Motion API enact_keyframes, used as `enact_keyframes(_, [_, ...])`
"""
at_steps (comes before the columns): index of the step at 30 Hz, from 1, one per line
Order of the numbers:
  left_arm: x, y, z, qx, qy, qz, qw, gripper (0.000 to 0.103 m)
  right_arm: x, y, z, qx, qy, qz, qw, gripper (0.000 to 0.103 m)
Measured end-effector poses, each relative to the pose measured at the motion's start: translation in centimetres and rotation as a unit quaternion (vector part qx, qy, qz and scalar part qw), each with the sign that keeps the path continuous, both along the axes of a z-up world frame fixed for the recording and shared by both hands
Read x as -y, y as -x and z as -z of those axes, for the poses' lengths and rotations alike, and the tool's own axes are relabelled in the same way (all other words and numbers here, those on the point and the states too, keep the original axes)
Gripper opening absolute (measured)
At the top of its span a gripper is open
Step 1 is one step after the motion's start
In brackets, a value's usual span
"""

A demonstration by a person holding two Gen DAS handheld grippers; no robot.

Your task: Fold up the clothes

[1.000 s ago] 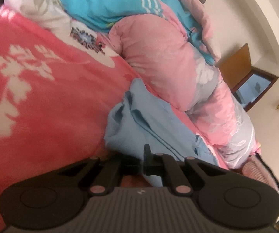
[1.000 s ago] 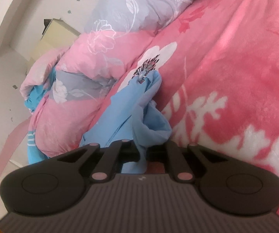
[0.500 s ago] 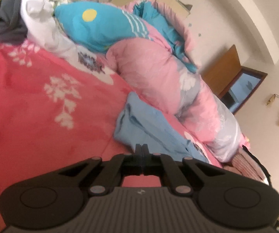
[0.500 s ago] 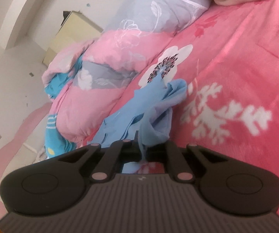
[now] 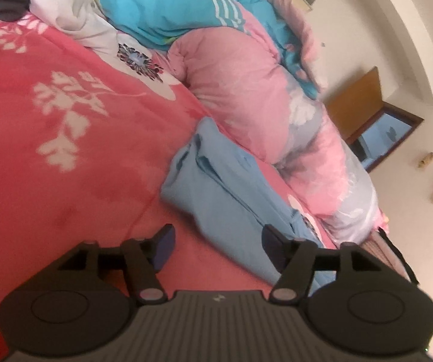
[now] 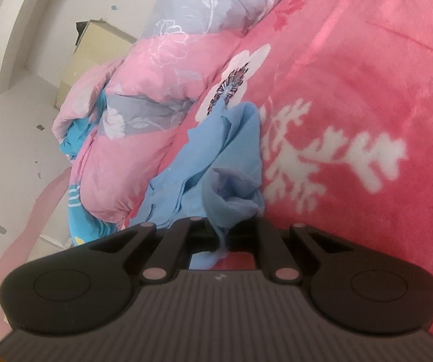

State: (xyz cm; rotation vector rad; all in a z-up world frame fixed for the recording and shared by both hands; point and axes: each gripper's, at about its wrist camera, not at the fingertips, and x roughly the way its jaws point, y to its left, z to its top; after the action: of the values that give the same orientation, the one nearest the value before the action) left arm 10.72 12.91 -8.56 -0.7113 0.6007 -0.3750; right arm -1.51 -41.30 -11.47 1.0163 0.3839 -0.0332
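Note:
A light blue garment (image 5: 228, 187) lies bunched in a long strip on the red flowered blanket (image 5: 50, 138), beside the rolled quilt. My left gripper (image 5: 216, 241) stands open just above the blanket, its right finger (image 5: 272, 241) at the near end of the cloth, nothing between the fingers. In the right wrist view the same blue garment (image 6: 216, 157) runs away from me, and my right gripper (image 6: 221, 235) is shut on its near edge, a fold of cloth pinched between the fingers.
A pink, grey and turquoise quilt (image 5: 246, 75) is rolled along the far side of the bed; it shows too as the quilt (image 6: 144, 114). White and dark clothes (image 5: 59, 3) are heaped at the top left. A wooden cabinet (image 5: 358, 102) stands by the wall.
My left gripper was shut on the blue cloth a second ago, then shut with nothing in it, and now stands open. My right gripper has kept its hold on the cloth throughout.

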Motion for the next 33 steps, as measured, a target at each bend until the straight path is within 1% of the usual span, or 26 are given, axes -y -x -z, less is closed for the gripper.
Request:
enact_keyframes(1, [0.3, -0.7, 0.1, -0.001, -0.002, -0.007, 1.0, 0.064, 0.0, -0.1, 0.0, 0.0, 0.002, 0.0, 1.0, 0.003])
enact_keyframes(3, [0.8, -2.0, 0.2, -0.005, -0.008, -0.023, 0.9997, 0.055, 0.0, -0.3, 0.1, 0.001, 0.002, 0.002, 1.0, 0.003])
enact_keyframes(4, [1.0, -2.6, 0.3, -0.007, -0.013, -0.03, 0.9994, 0.042, 0.1, -0.4, 0.2, 0.002, 0.001, 0.003, 1.0, 0.003])
enact_keyframes(5, [1.2, -3.3, 0.5, -0.016, -0.022, -0.035, 0.999, 0.021, 0.1, -0.5, 0.3, 0.002, 0.001, 0.005, 1.0, 0.003])
enact_keyframes(6, [1.4, -4.1, 0.7, -0.025, -0.03, -0.039, 0.9985, 0.007, 0.1, -0.6, 0.3, 0.004, 0.001, 0.006, 1.0, 0.003])
enact_keyframes(7, [1.4, -4.5, 0.9, -0.032, -0.032, -0.039, 0.9982, 0.003, 0.1, -0.7, 0.4, 0.006, 0.003, 0.006, 1.0, 0.003])
enact_keyframes(8, [1.4, -5.0, 1.2, -0.039, -0.034, -0.039, 0.9979, 0.003, 0.0, -0.8, 0.4, 0.006, 0.004, 0.007, 1.0, 0.003])
enact_keyframes(12, [1.8, -3.8, -0.1, -0.007, -0.067, -0.041, 0.9968, 0.003, 0.1, -1.2, 0.5, 0.012, 0.008, 0.01, 1.0, 0.002])
enact_keyframes(18, [0.6, -0.4, -2.7, 0.023, -0.057, -0.042, 0.9972, 0.002, 0.1, -0.6, -0.3, 0.036, 0.019, 0.027, 0.999, 0.002])
enact_keyframes(22, [-0.1, 1.7, -4.4, 0.038, -0.053, -0.039, 0.9971, 0.002, 0.6, 0.4, -0.8, 0.058, 0.004, 0.025, 0.998, 0.002])
enact_keyframes(24, [-0.1, 3.0, -4.9, 0.042, -0.055, -0.029, 0.9972, 0.002, 0.9, 1.1, -1.2, 0.064, -0.004, 0.023, 0.998, 0.002])
enact_keyframes(29, [-1.2, 6.8, -5.0, 0.042, -0.054, -0.021, 0.9975, 0.002, 0.9, 3.5, -2.4, 0.068, -0.011, 0.009, 0.998, 0.002])
enact_keyframes(33, [-2.5, 9.6, -4.6, 0.036, -0.049, -0.02, 0.998, 0.002, 0.5, 6.4, -3.1, 0.053, -0.011, -0.007, 0.999, 0.002])
